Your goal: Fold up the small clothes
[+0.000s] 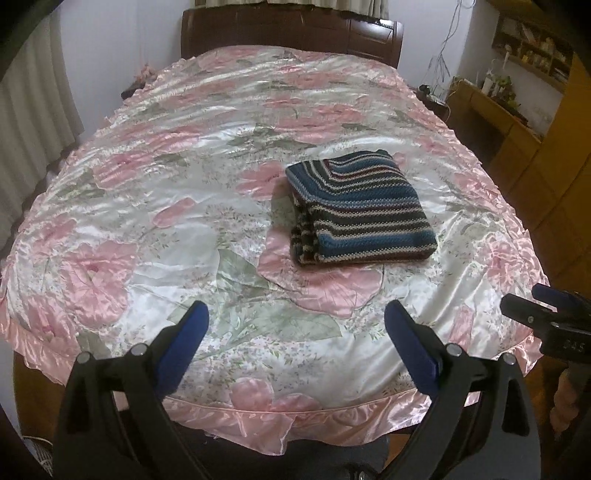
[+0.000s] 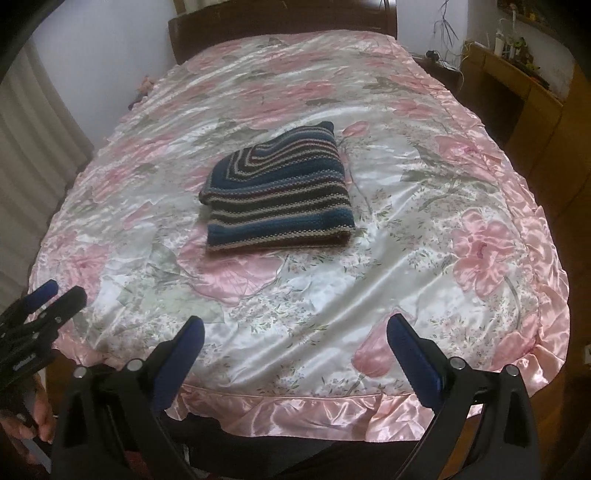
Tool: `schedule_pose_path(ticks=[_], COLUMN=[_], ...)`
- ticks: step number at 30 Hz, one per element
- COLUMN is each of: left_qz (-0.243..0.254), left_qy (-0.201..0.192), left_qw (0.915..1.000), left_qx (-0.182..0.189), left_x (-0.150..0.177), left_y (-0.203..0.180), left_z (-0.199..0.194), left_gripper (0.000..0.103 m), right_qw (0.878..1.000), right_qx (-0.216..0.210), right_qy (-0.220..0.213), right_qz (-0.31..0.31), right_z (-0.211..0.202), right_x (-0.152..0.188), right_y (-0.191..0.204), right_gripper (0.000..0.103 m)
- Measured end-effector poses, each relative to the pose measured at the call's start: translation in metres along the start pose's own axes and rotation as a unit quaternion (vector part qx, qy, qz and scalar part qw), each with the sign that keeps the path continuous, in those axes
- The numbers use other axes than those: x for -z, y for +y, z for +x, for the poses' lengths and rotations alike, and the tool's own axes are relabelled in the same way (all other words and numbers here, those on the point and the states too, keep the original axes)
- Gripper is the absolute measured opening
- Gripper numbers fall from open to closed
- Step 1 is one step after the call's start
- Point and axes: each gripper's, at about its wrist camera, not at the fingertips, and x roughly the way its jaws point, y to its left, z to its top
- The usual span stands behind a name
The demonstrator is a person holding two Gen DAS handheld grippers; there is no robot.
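Nearest to us, the left gripper (image 1: 295,325) hangs over the foot of the bed with its blue-padded fingers (image 1: 188,328) spread wide and nothing between them. The right gripper (image 2: 295,338) is held the same way, jaws wide apart and empty, just above the ruffled pink hem of the bedspread (image 2: 317,406). Each gripper shows at the edge of the other's view, and in the right wrist view we see part of a hand (image 2: 37,417) gripping the left tool's handle.

Beyond the fingers we see the satin floral bedspread (image 1: 155,229) lying over the whole bed, shiny and lightly creased. Well ahead of both grippers, near the middle of the bed, lies the striped knit garment (image 1: 358,210), folded into a compact rectangle in bands of blue, dark and cream. Neither gripper touches it.

Farther back we see the dark wooden headboard (image 1: 288,33) against the wall. A pale curtain (image 1: 33,107) hangs at the left, and a wooden desk (image 1: 495,122) with cluttered shelves (image 1: 532,44) stands at the right.
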Motion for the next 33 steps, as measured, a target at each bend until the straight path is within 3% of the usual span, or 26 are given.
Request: schedule_pose_path(ticks=[33], left_qz=[-0.003], left_qy=[0.008], left_qw=[0.9996], left_qx=[-0.027], left_x=[-0.004], left_y=[0.010], left_z=[0.012], left_gripper=[0.096], right_qw=[0.999], right_qx=[0.025], right_qy=[0.001], right_qz=[-0.035], right_z=[0.007], right_x=[-0.006], right_y=[0.014], right_gripper=[0.099])
